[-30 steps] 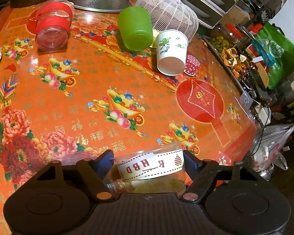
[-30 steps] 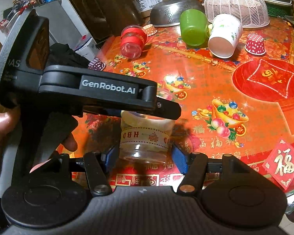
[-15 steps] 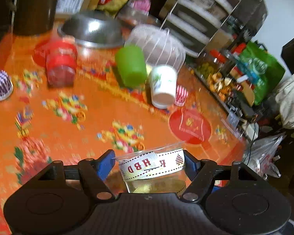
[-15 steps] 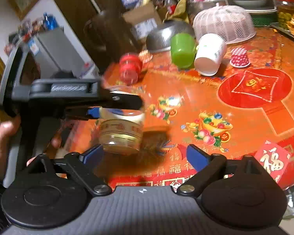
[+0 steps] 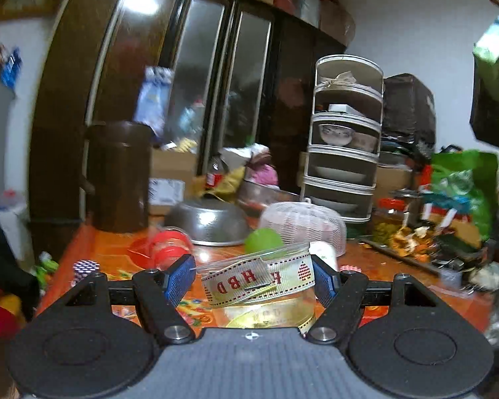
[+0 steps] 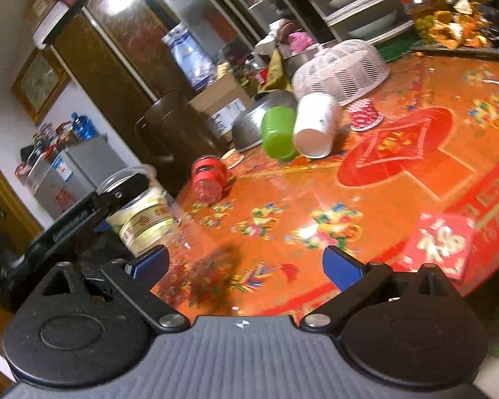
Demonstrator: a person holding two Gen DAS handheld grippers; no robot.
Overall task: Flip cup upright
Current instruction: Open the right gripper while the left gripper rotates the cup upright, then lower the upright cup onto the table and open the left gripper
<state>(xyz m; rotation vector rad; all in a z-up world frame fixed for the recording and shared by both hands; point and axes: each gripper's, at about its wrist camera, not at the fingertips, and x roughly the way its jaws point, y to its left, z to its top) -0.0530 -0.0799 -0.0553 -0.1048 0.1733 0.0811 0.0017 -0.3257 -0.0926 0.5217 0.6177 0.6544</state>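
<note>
Gripping the clear cup (image 5: 259, 286) at lower centre, the left gripper (image 5: 254, 281) holds it clenched above the table (image 6: 399, 179), long axis near vertical, rim up. The right gripper (image 6: 246, 264) hangs released, cup at its left.

A clear cup (image 5: 261, 291) with a ribbon band is clamped between the left gripper (image 5: 254, 279) pads, above an orange table (image 5: 106, 252); a steel colander (image 5: 209, 221) lies behind.

Steel colander (image 5: 209, 222), green tumbler (image 6: 277, 133)
</note>
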